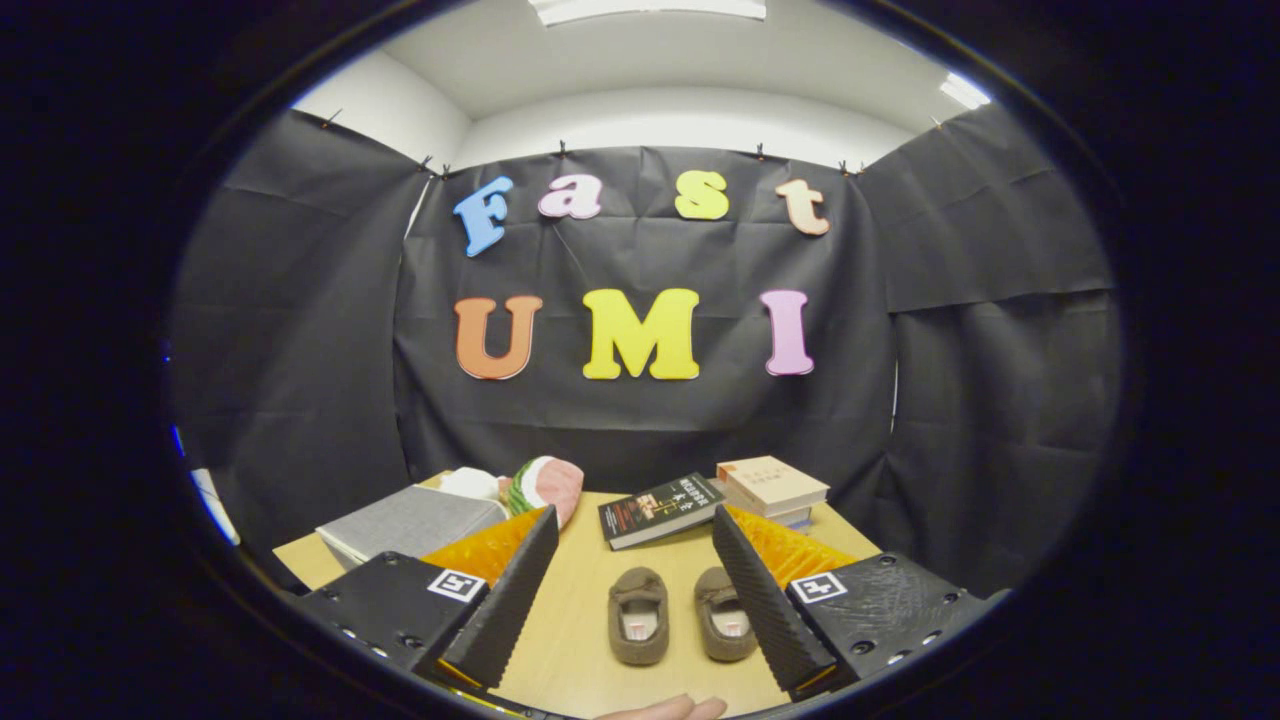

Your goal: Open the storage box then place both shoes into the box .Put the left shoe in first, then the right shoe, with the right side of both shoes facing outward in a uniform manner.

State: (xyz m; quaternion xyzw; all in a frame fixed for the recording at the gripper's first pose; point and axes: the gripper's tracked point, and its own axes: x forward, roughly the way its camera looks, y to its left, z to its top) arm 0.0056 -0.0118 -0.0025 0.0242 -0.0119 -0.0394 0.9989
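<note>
Two small brown slippers stand side by side on the wooden table (580, 620), toes pointing away from me: the left shoe (639, 616) and the right shoe (725, 614). Both lie between my fingers, a little below them. My gripper (636, 560) is open wide with nothing held. A grey fabric storage box (412, 524) with its lid shut sits at the back left, beyond my left finger (515, 590).
A dark book (660, 510) lies behind the shoes, with a stack of pale books (771, 487) to its right. A pink and green soft toy (545, 484) rests beside the grey box. A person's fingertips (668, 709) show at the table's near edge.
</note>
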